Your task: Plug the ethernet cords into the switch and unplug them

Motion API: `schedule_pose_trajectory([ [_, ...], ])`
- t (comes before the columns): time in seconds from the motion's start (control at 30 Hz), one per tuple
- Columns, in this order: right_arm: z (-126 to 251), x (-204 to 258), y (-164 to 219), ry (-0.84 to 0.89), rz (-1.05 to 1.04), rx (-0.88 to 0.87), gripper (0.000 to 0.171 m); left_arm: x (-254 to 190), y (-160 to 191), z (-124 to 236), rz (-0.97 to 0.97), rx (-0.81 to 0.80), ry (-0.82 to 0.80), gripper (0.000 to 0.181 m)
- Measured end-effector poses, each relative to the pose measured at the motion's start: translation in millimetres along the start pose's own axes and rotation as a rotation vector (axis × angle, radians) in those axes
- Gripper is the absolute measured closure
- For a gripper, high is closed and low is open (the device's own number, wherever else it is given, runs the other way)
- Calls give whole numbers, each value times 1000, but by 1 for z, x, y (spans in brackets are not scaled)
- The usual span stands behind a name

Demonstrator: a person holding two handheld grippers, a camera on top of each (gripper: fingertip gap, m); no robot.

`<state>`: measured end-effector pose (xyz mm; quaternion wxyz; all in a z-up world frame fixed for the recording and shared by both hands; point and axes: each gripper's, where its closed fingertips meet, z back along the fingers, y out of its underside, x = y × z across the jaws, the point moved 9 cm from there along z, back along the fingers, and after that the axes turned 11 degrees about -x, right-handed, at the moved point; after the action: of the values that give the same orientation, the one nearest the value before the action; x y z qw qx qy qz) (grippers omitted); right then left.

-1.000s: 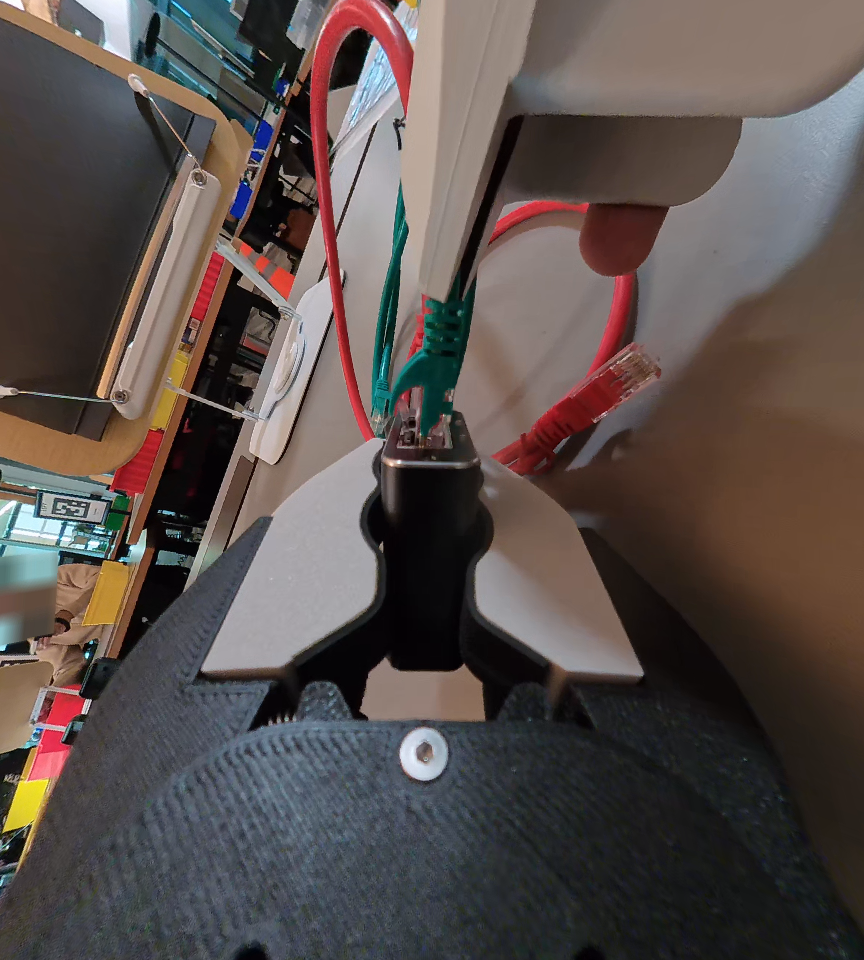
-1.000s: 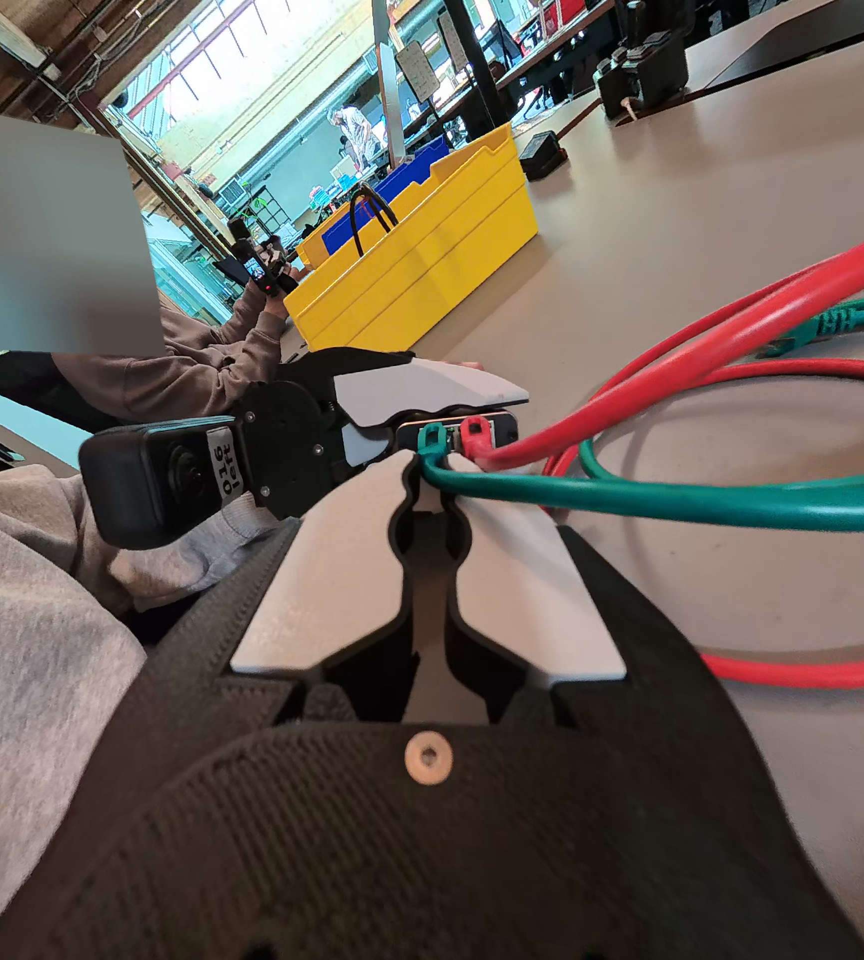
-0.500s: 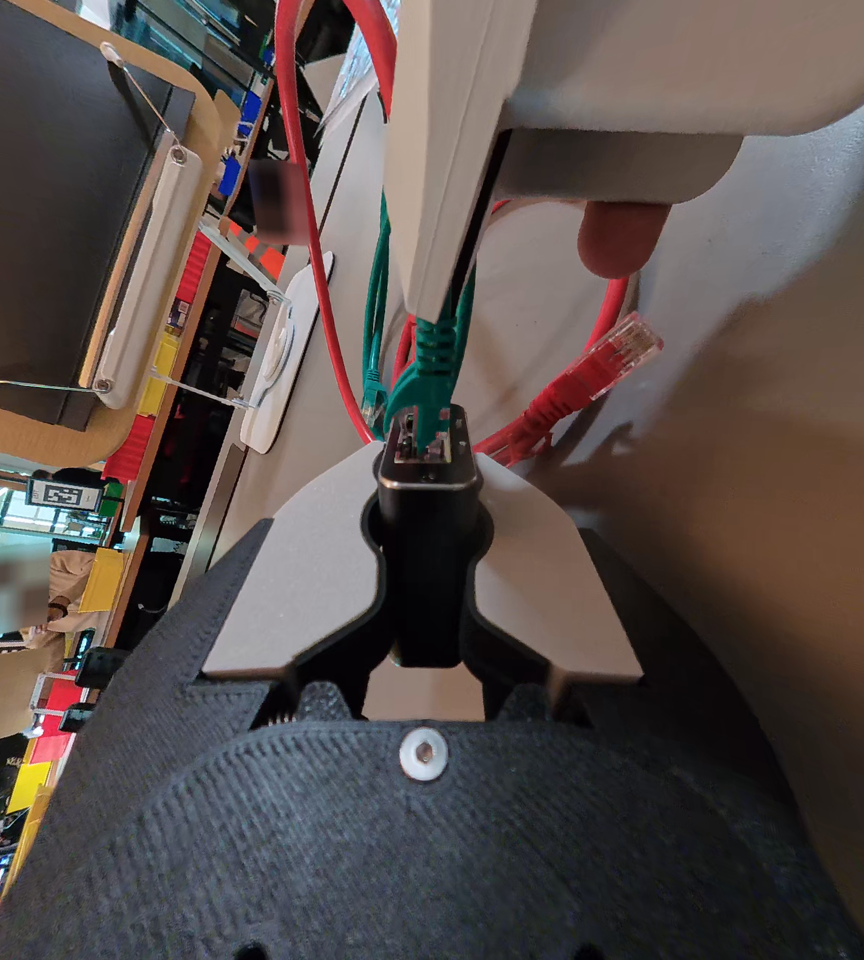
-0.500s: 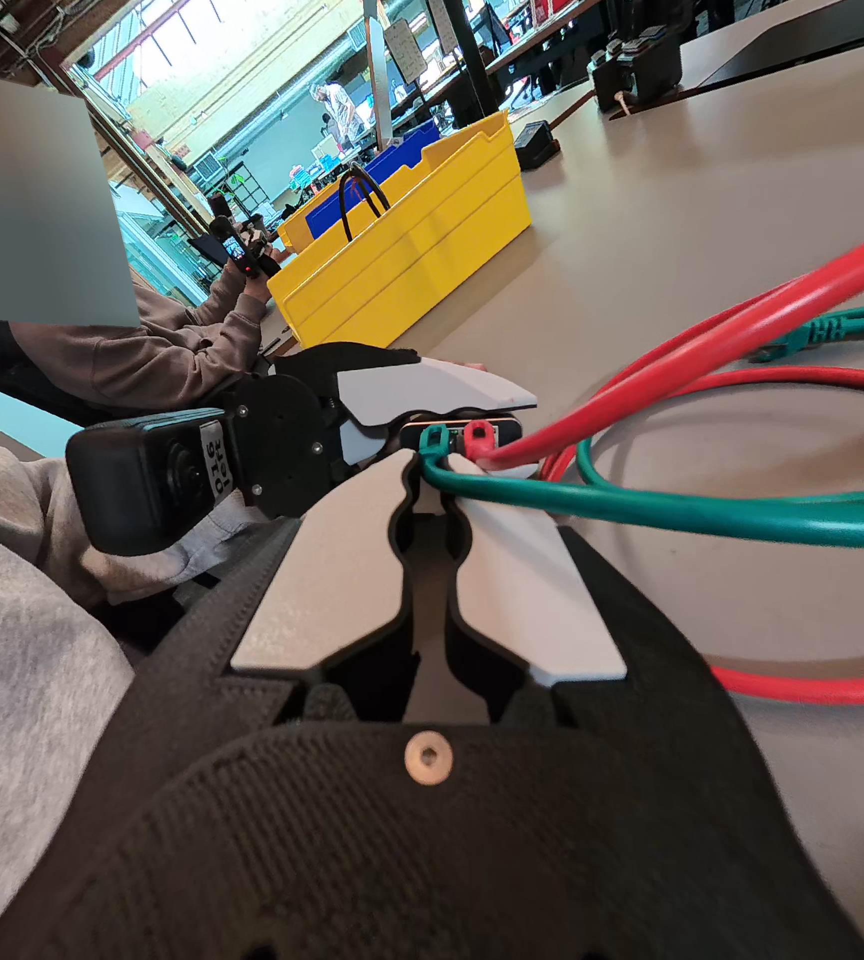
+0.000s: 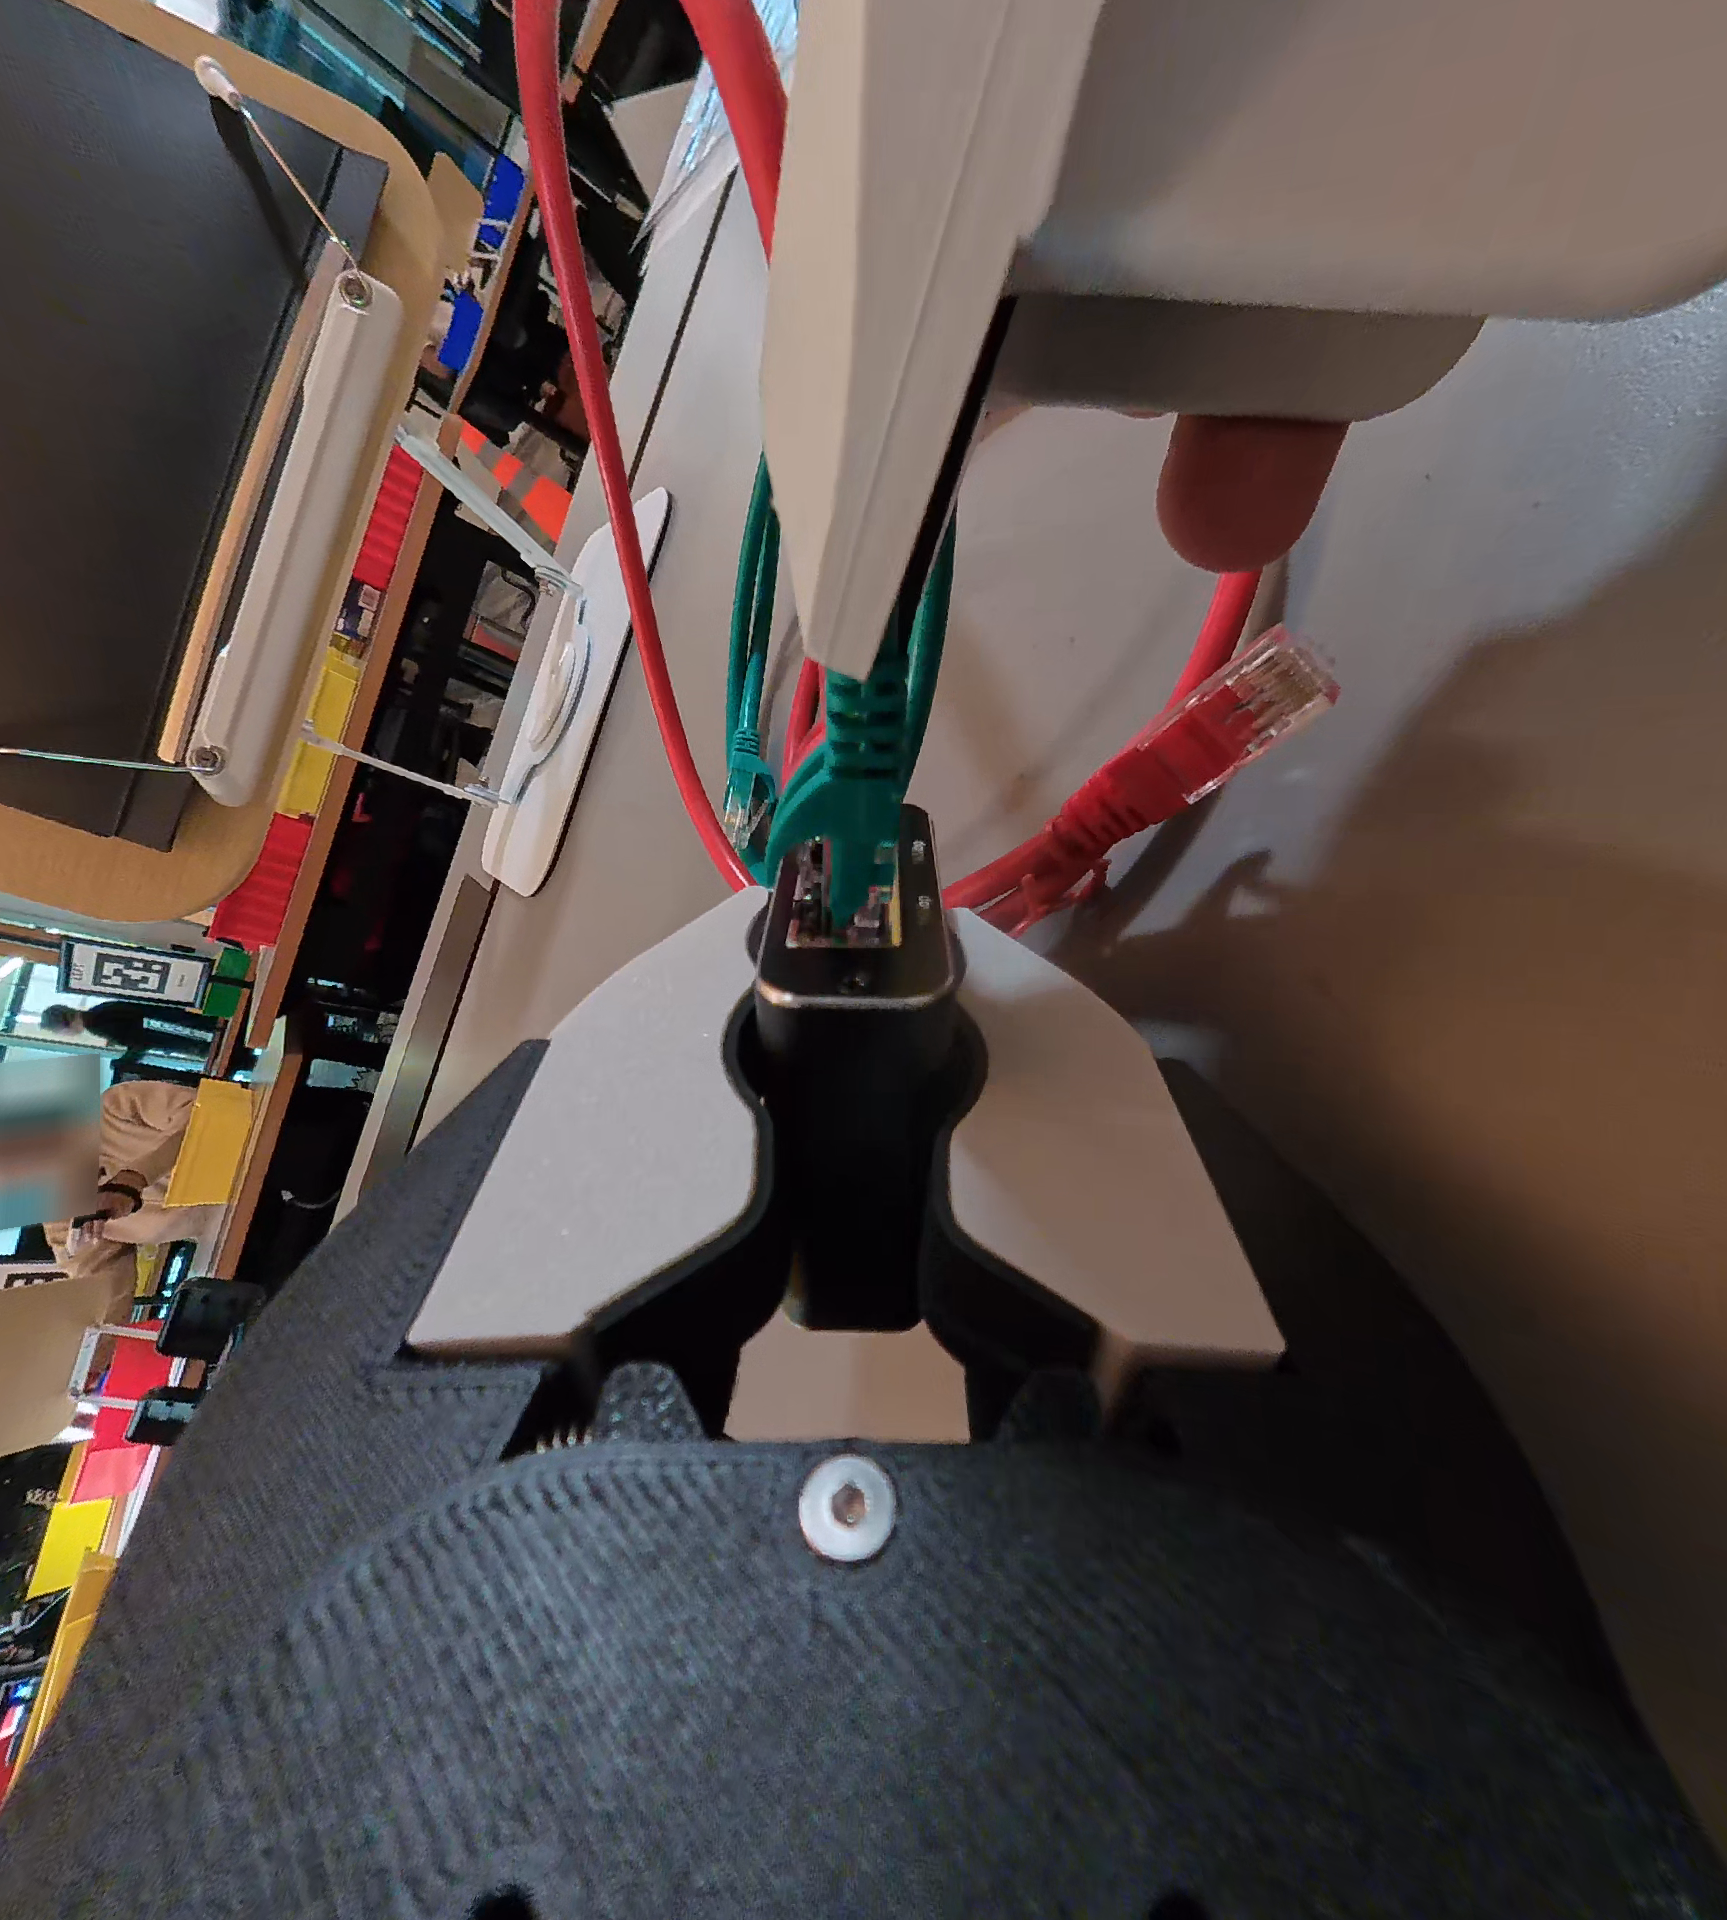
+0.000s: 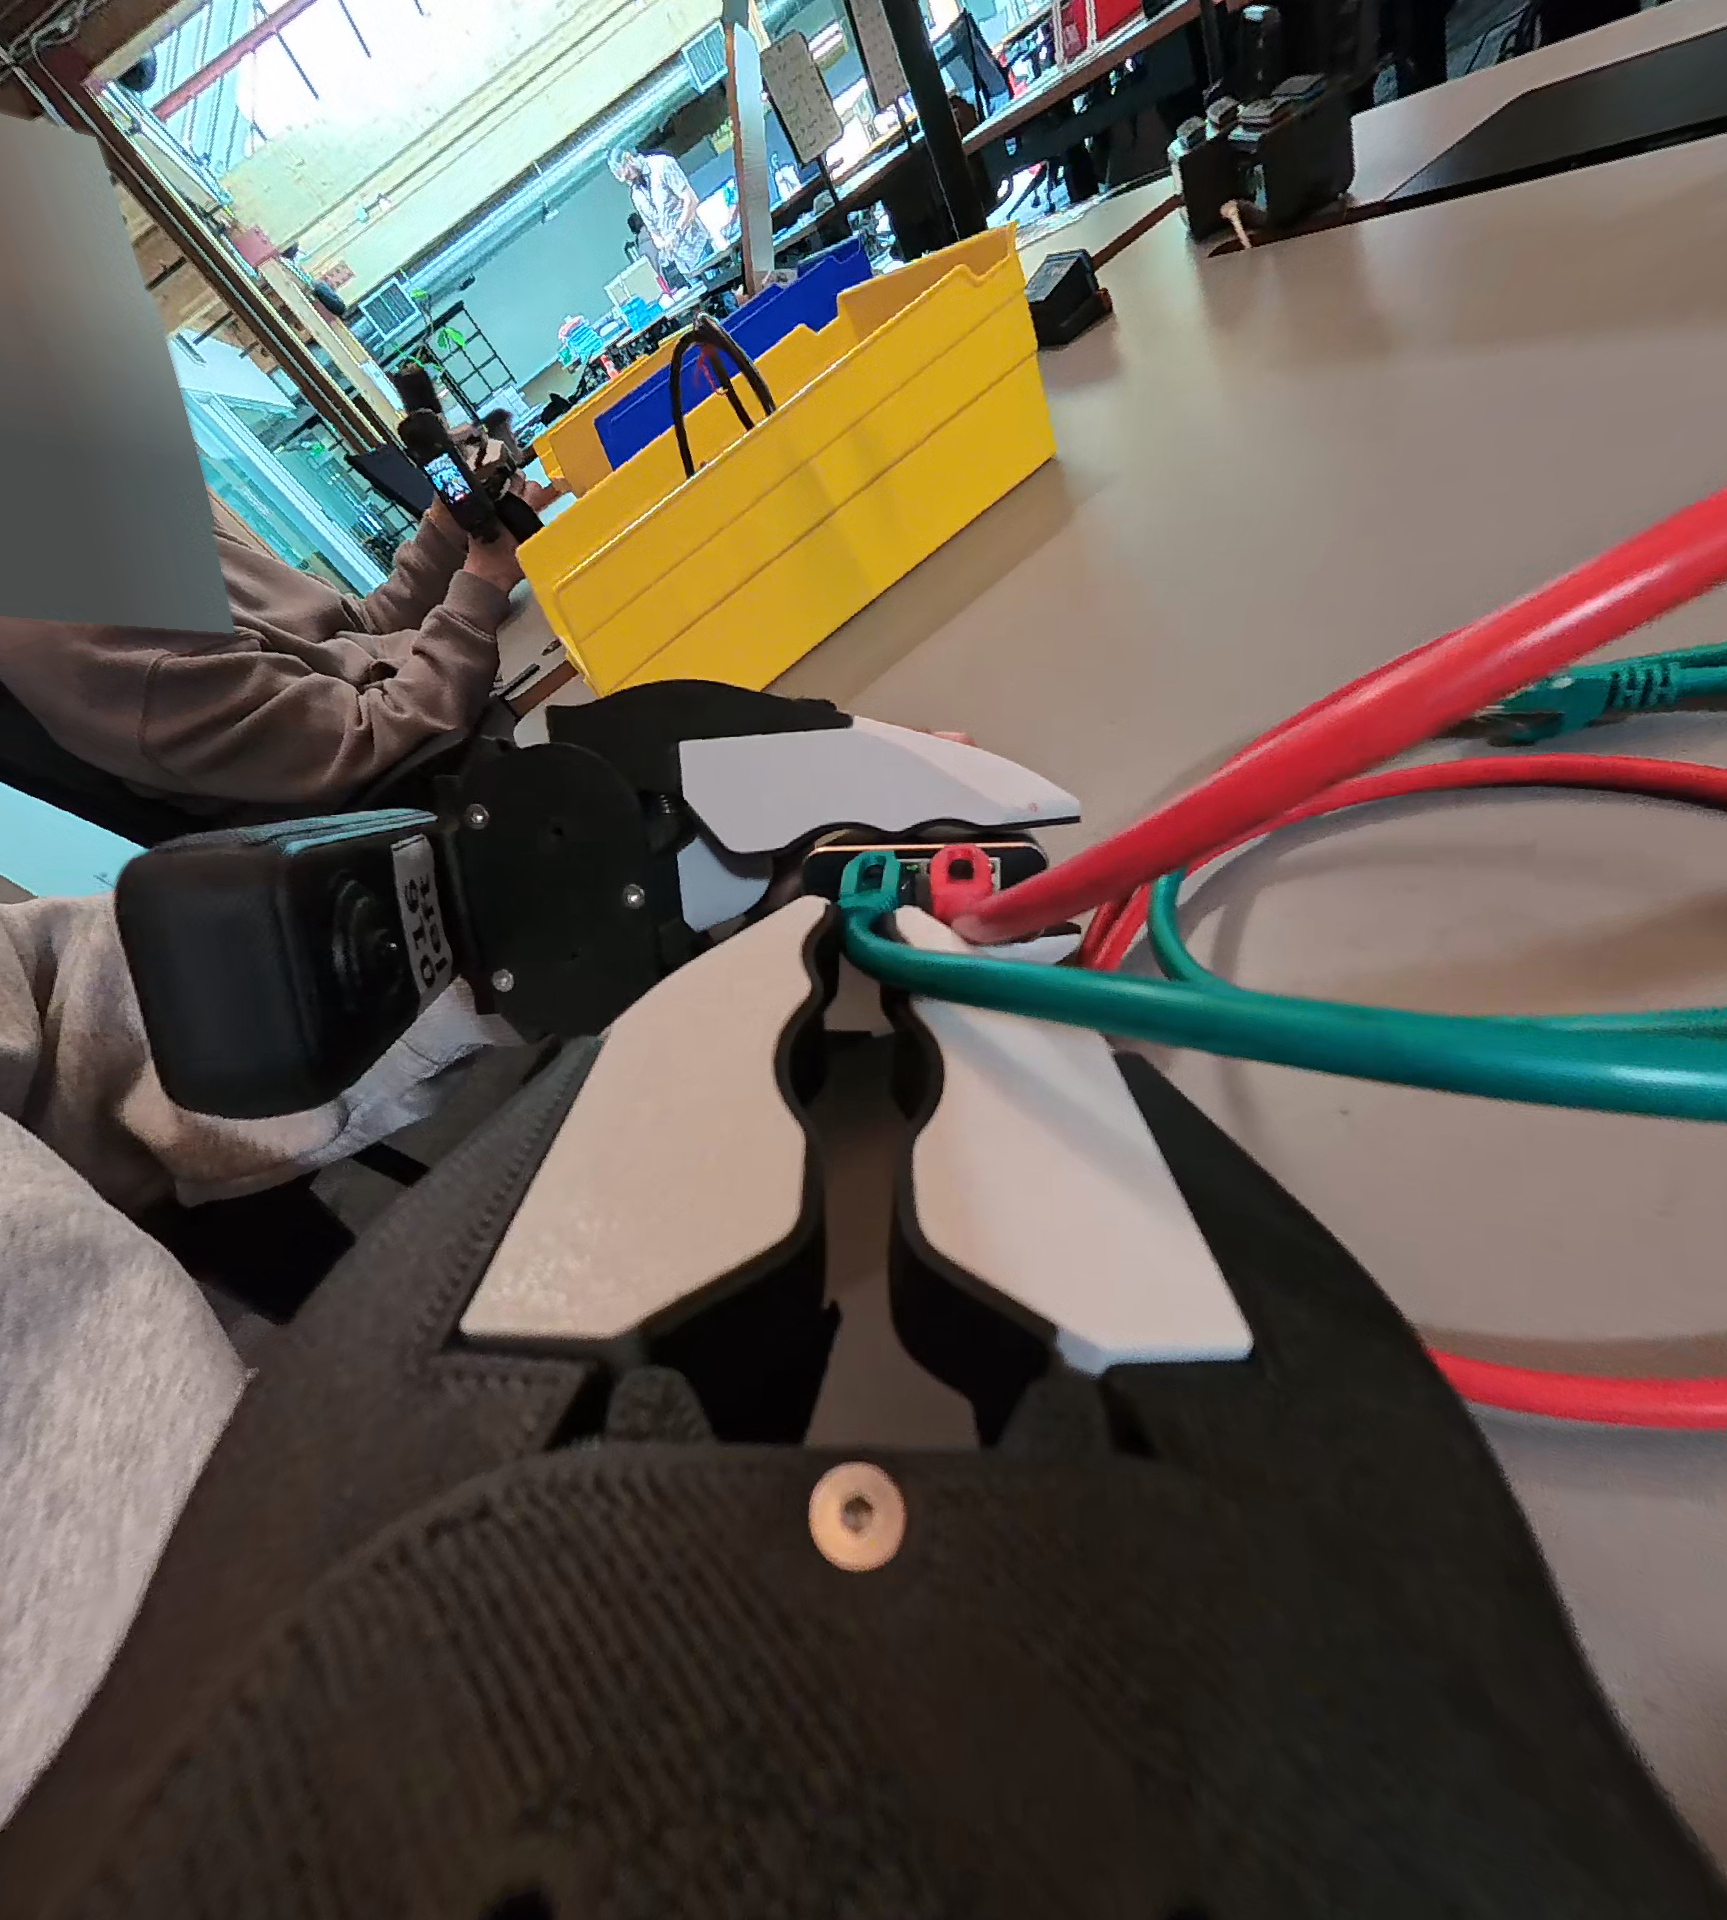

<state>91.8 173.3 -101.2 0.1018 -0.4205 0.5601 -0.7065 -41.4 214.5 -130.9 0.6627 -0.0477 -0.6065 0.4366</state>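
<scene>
My left gripper [image 5: 859, 935] is shut on the small black switch [image 5: 854, 1091] and holds it on edge, ports facing away. A green ethernet plug [image 5: 854, 800] sits in a port. My right gripper [image 5: 854, 644] comes in from above, shut on the green cord just behind that plug. In the right wrist view my right gripper [image 6: 859, 951] is at the switch [image 6: 926, 862], where the green plug [image 6: 864, 883] and a red plug [image 6: 958, 878] sit side by side. The left gripper [image 6: 838, 790] clamps the switch from the left. A loose red plug [image 5: 1243, 717] lies beside it.
Red cord [image 6: 1461, 675] and green cord [image 6: 1461, 1049] loop over the grey table [image 6: 1358, 416] to the right. A loose green plug [image 6: 1555, 707] lies there. A yellow bin [image 6: 817, 520] stands behind, and a seated person's sleeve [image 6: 298, 675] is at the left. A dark screen on a stand [image 5: 59, 416] is nearby.
Almost nothing. Both grippers keep their holds, with the green plug still in its port. The views have shifted slightly, and the right gripper has edged a little closer to the switch.
</scene>
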Motion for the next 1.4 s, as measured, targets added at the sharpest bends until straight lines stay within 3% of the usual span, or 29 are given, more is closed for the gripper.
schedule_pose_trajectory([
  [0.63, -5, 9, 2, 31, 102, 20, 163, 1, 1, -4, -5, 25, 9, 159],
  [0.8, -2, 3, -7, -22, 72, -62, 164, 13, -1, -1, -16, -36, -55, 156],
  [0.93, 0, 1, -11, -23, 169, -67, 164, 16, -3, 1, -11, -75, -66, 154],
  [1.03, 3, -1, -13, 2, 216, -79, 164, 23, 1, 3, 85, -103, -66, 136],
  [1.17, 8, -7, -19, 21, 194, -127, 164, 39, 11, 5, 348, -147, -45, 114],
  [1.4, 20, -14, -31, 7, 179, -244, 164, 56, 12, 16, 756, -347, 71, 94],
])
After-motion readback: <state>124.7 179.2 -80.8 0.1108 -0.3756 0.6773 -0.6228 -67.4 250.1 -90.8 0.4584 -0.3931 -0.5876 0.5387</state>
